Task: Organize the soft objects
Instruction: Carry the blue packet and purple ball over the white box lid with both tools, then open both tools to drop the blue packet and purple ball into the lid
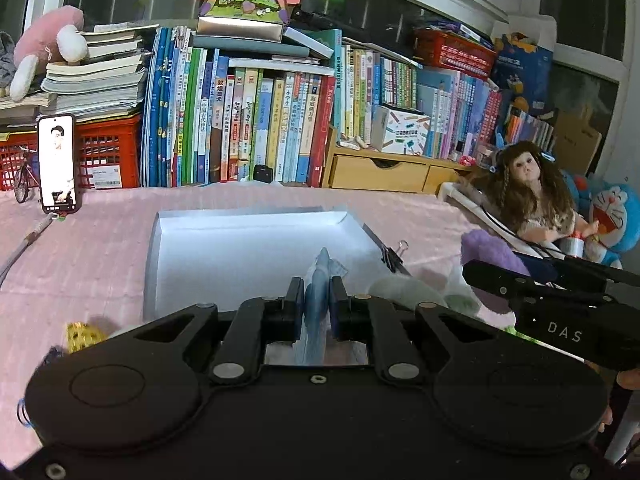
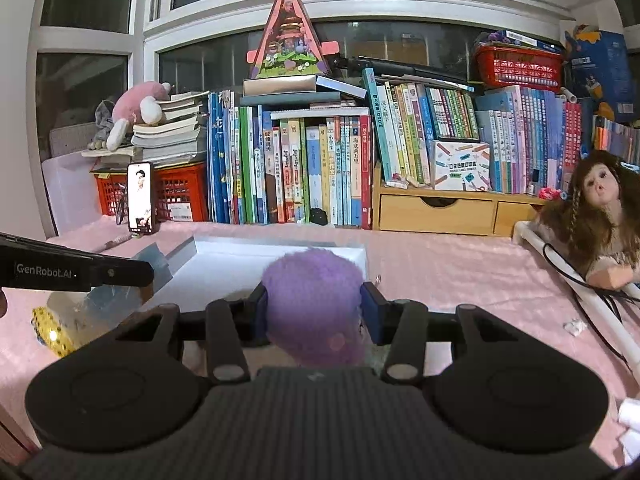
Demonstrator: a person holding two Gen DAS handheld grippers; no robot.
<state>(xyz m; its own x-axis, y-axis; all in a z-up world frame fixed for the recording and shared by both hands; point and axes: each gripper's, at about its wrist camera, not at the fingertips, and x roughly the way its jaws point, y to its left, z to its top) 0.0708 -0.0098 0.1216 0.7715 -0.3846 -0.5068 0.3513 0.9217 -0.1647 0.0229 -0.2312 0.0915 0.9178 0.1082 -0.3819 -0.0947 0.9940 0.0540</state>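
Observation:
My left gripper (image 1: 316, 300) is shut on a small blue soft toy (image 1: 320, 280), held just above the near edge of a white open box (image 1: 248, 240) on the pink cloth. My right gripper (image 2: 314, 308) is shut on a fluffy purple plush (image 2: 314, 304), held in front of the same box (image 2: 280, 254). The purple plush also shows in the left wrist view (image 1: 488, 252), with the right gripper's black body at the right edge. A pale green-white plush (image 1: 404, 292) lies beside the box's right side.
A gold mesh object (image 1: 82, 336) lies at the near left. A phone (image 1: 58, 164) stands on a holder at the back left. A doll (image 1: 528, 192) and blue plush (image 1: 614, 216) sit at the right. Books, red crates and wooden drawers (image 2: 436, 214) line the back.

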